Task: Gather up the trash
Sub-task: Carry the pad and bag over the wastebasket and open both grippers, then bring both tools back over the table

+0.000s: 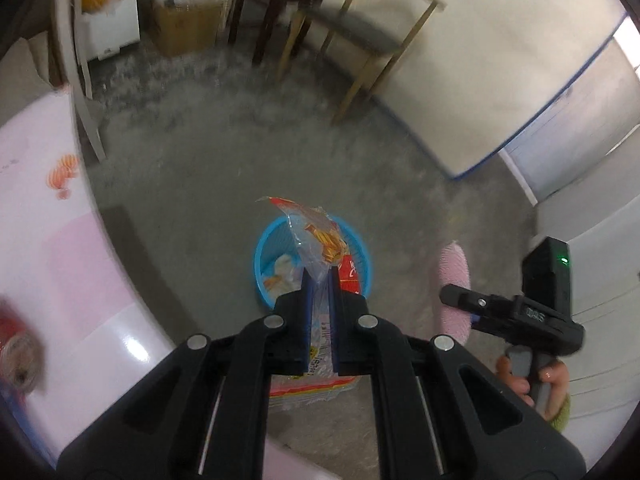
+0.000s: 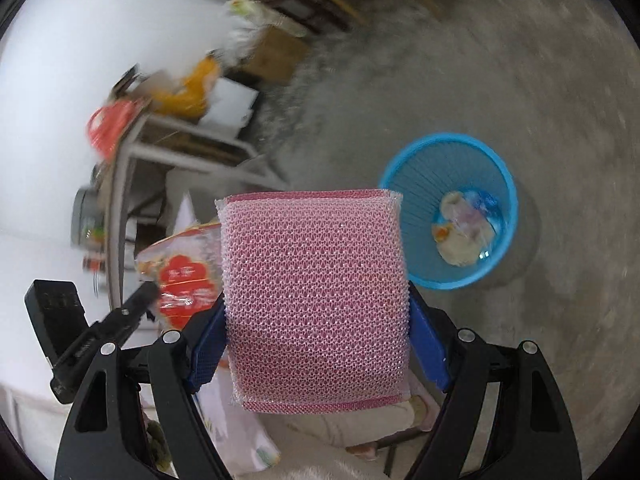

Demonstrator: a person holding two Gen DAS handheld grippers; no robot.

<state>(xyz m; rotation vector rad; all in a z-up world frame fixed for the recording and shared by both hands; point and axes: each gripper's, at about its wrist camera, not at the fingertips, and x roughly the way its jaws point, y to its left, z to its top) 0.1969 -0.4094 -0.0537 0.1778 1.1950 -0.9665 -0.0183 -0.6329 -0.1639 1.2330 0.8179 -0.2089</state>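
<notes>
Left gripper is clamped tight on a crinkled clear-and-red snack wrapper. The wrapper sticks up past the fingertips at lower centre of the left view and also trails down behind the jaws. Directly past the tips, on the grey floor, sits the blue bin with some trash already in the bottom; the wrapper overlaps its rim in frame.

Right gripper has its jaws spread wide and pressed on both sides of a pink mesh scrub pad, which fills the centre of the right view. Here the bin is right of centre, apart from the pad. In the left view the pad shows at lower right, beside the bin. A hand grips the right tool's handle.

Pink table edge runs along the left side.
</notes>
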